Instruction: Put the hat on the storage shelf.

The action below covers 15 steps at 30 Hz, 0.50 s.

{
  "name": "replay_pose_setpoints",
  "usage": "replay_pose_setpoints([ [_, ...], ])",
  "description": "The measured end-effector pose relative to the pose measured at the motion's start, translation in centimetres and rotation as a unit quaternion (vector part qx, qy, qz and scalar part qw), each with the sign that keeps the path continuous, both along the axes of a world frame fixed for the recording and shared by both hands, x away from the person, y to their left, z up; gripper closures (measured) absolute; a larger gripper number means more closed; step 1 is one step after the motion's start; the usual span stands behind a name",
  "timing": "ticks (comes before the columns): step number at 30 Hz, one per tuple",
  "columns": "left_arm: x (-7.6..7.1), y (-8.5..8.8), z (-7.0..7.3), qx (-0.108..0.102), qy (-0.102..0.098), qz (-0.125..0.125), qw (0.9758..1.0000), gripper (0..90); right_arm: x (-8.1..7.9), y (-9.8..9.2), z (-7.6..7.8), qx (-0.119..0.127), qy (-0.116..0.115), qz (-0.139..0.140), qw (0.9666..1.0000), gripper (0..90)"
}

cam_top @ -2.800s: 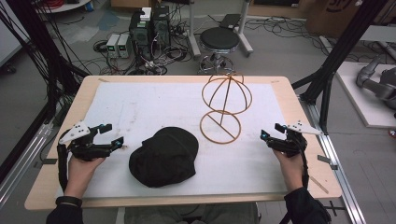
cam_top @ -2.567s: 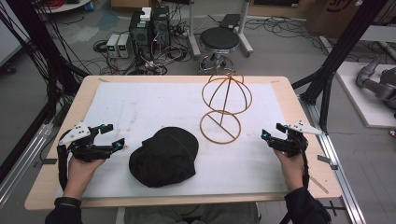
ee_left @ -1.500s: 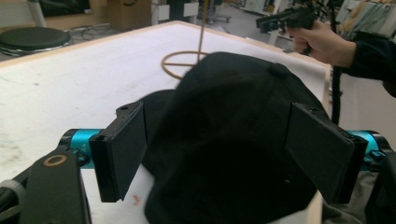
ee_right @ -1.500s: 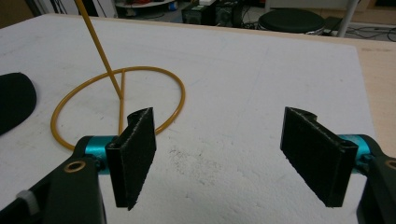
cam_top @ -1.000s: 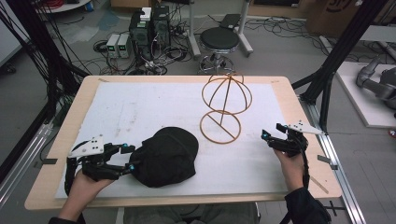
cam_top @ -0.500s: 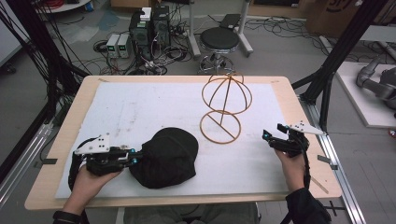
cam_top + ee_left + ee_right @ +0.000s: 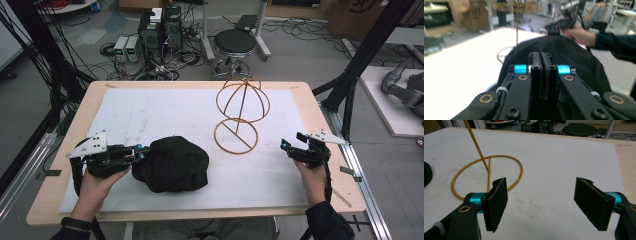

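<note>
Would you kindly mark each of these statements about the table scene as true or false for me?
1. The left gripper is shut on the black cap. True.
2. The right gripper holds the wire stand. False: its jaws stand open with nothing between them.
3. The wire stand is upright on the white mat. True.
4. The black cap hangs on top of the wire stand. False: it is beside the stand, low over the mat.
5. The right gripper touches the cap. False: it is well apart, near the table's right edge.
</note>
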<state>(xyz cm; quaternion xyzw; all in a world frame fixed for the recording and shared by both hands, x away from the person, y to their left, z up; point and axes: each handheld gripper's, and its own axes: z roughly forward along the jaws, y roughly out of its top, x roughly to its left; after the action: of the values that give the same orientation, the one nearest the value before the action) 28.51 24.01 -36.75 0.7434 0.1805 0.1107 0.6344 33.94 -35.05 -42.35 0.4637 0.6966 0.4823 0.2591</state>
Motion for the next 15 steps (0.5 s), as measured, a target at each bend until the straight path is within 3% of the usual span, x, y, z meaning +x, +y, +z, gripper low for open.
replay_pose_setpoints([
  [6, 0.8, -0.4, 1.9, -0.021, -0.034, 0.021, 0.9990, 87.1, 0.0, 0.0, 0.0, -0.001, 0.000, 0.000, 1.0000, 26.6],
  [15, 2.4, -1.2, 4.0, -0.034, -0.044, 0.034, 0.9979, 87.3, 0.0, -0.1, 0.0, 0.000, 0.001, -0.001, 1.0000, 26.7],
])
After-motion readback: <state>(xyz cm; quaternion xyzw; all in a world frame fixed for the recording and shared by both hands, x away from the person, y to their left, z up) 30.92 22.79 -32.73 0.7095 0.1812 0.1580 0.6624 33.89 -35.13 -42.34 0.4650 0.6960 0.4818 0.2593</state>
